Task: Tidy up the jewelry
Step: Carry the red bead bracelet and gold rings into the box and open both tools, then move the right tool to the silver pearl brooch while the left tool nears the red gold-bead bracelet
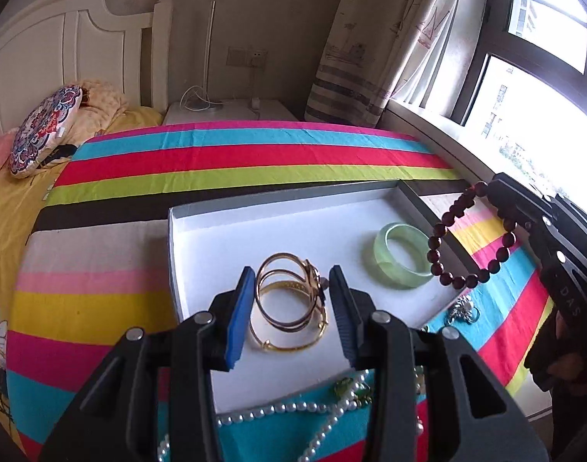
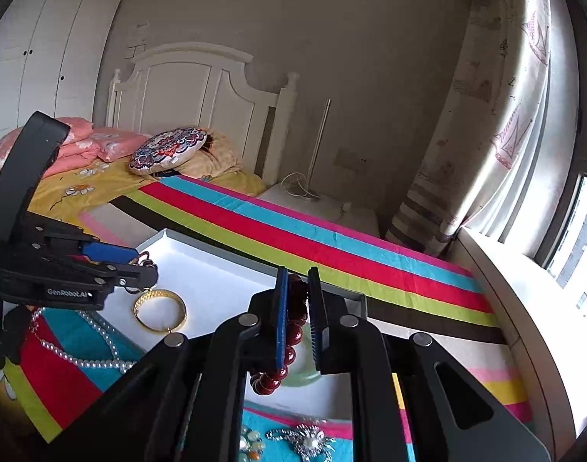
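A shallow white tray (image 1: 201, 238) lies on a striped cloth. In it are a green jade bangle (image 1: 401, 256) and a gold bangle (image 1: 293, 337), which also shows in the right wrist view (image 2: 160, 310). My left gripper (image 1: 291, 279) is shut on a rose-gold coiled bracelet (image 1: 289, 292) and holds it over the tray, above the gold bangle. My right gripper (image 2: 297, 281) is shut on a dark red bead bracelet (image 2: 289, 342), which hangs over the tray's right edge in the left wrist view (image 1: 470, 231).
A pearl necklace (image 1: 316, 415) lies on the cloth in front of the tray. Silver brooches (image 2: 305, 441) and a beaded piece (image 2: 251, 446) lie at the front right. A bed with pillows (image 2: 166, 150) is at the left, a window sill (image 2: 524, 308) at the right.
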`<state>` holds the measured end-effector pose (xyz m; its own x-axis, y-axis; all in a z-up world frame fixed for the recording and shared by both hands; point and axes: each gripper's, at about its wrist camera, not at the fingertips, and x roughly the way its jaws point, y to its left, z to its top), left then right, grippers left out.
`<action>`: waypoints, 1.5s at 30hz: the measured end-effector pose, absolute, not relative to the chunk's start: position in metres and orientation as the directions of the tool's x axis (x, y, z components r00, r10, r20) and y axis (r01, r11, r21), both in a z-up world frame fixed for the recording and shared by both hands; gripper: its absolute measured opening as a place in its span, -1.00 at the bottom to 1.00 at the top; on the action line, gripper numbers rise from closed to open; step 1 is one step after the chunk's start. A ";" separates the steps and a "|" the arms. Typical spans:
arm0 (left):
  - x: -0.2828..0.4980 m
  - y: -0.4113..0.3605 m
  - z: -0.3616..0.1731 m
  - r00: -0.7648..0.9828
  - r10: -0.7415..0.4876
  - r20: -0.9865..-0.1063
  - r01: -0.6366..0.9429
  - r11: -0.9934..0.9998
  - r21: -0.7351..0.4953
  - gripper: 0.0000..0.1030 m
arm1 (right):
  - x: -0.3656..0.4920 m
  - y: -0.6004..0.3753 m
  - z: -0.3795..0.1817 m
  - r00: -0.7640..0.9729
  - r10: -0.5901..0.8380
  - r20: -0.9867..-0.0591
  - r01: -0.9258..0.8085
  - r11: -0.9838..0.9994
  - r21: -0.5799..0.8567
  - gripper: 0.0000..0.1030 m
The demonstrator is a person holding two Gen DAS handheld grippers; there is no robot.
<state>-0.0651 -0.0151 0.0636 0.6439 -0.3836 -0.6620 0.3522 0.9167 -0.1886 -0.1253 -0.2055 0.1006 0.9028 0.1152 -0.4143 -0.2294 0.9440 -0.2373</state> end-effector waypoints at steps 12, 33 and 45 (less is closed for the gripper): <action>0.014 0.003 0.031 0.551 -0.362 -0.752 0.221 0.932 -0.286 -0.25 | -0.027 -0.155 0.071 0.761 0.266 -0.592 -0.356 0.934 -0.038 -0.77; -0.036 0.020 0.074 0.706 -0.321 -0.631 0.217 0.947 -0.239 0.87 | -0.041 -0.259 0.090 0.821 0.163 -0.547 -0.145 0.986 0.076 0.69; -0.140 0.028 0.114 0.888 -0.144 -0.436 0.169 0.985 0.018 0.96 | -0.132 -0.302 0.119 0.923 0.119 -0.367 -0.060 0.984 0.169 0.69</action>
